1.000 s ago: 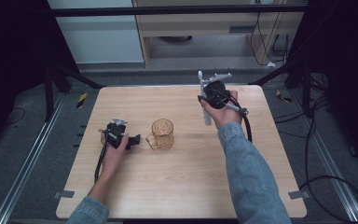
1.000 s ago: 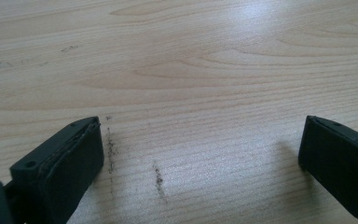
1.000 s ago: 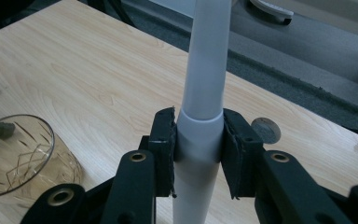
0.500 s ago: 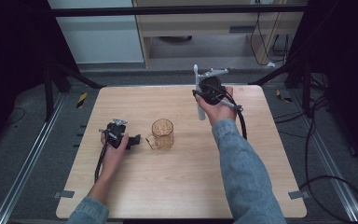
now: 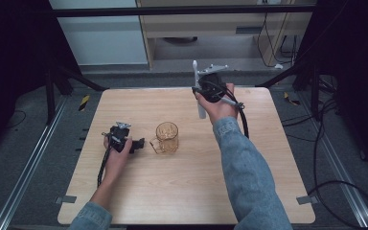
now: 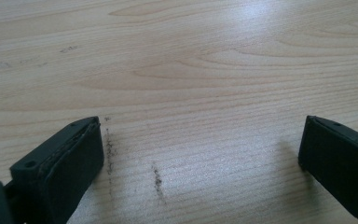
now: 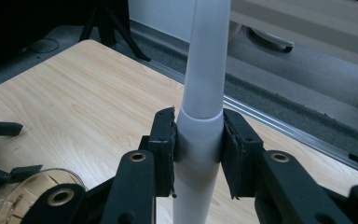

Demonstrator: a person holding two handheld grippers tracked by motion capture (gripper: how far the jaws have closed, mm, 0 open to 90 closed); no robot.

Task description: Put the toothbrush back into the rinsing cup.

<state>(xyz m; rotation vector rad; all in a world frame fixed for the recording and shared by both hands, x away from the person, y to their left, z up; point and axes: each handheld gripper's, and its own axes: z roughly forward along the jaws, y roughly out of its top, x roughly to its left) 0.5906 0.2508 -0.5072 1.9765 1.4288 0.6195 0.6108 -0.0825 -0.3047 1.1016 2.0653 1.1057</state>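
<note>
2 black jaws of the right gripper (image 7: 198, 154) pinch a white plastic tube (image 7: 205, 88), held upright above the far right part of the light wooden table (image 5: 182, 191). 2 jaws of the left gripper (image 6: 200, 163) stand spread wide, low over bare wood at the left. Just right of that gripper stands an amber glass mug (image 5: 166, 137), its handle toward the gripper.
</note>
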